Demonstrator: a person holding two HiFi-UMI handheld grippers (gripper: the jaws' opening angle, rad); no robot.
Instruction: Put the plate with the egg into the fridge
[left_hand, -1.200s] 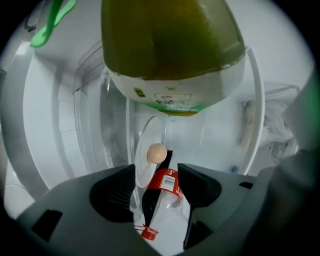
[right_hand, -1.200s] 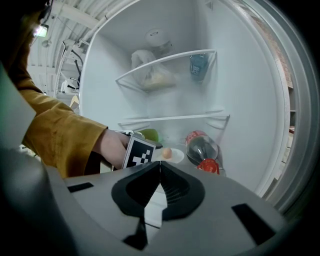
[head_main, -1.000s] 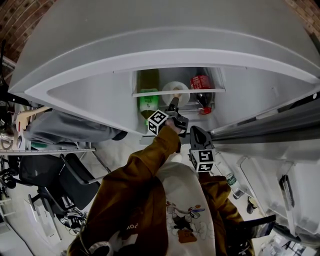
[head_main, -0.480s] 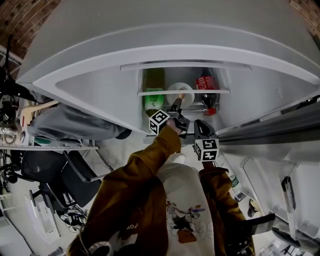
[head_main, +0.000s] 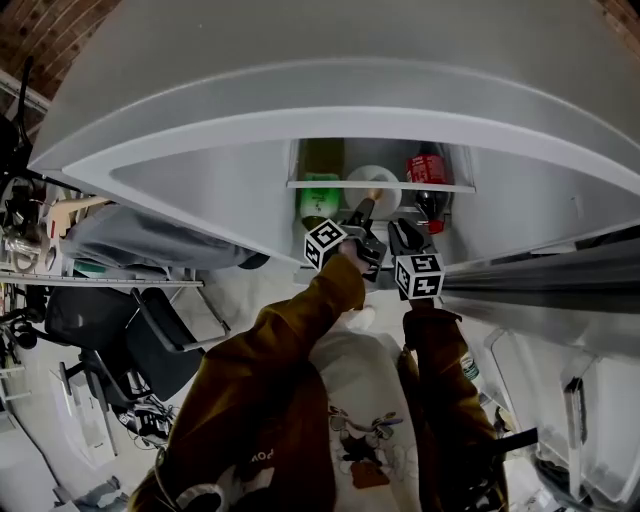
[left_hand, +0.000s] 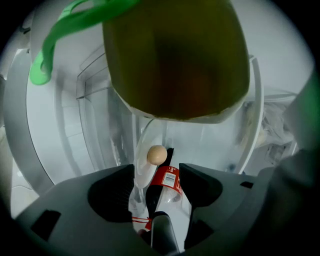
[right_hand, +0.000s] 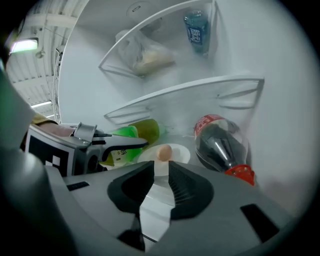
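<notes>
A white plate (right_hand: 176, 153) with a tan egg (right_hand: 164, 152) on it lies on a fridge shelf (head_main: 390, 186), between a lying green bottle (right_hand: 142, 131) and a lying cola bottle (right_hand: 220, 142). My left gripper (head_main: 360, 215) reaches into the shelf at the plate's near left rim. In its own view the plate (left_hand: 141, 172) is edge-on with the egg (left_hand: 156, 155), and the left gripper (left_hand: 157, 172) is open, its gap wider than the rim. My right gripper (head_main: 403, 228) hangs just outside the shelf. In its view the right gripper (right_hand: 161, 170) shows a narrow empty gap.
Above are two more shelves, one with a plastic bag (right_hand: 145, 55) and a blue-labelled bottle (right_hand: 196, 30). The open fridge door (head_main: 560, 280) stands at my right, a water bottle (head_main: 465, 368) low in it. A black chair (head_main: 150, 350) stands at the lower left.
My right gripper has risen from below the shelf to beside the left gripper at the shelf front. The left gripper has stayed at the plate.
</notes>
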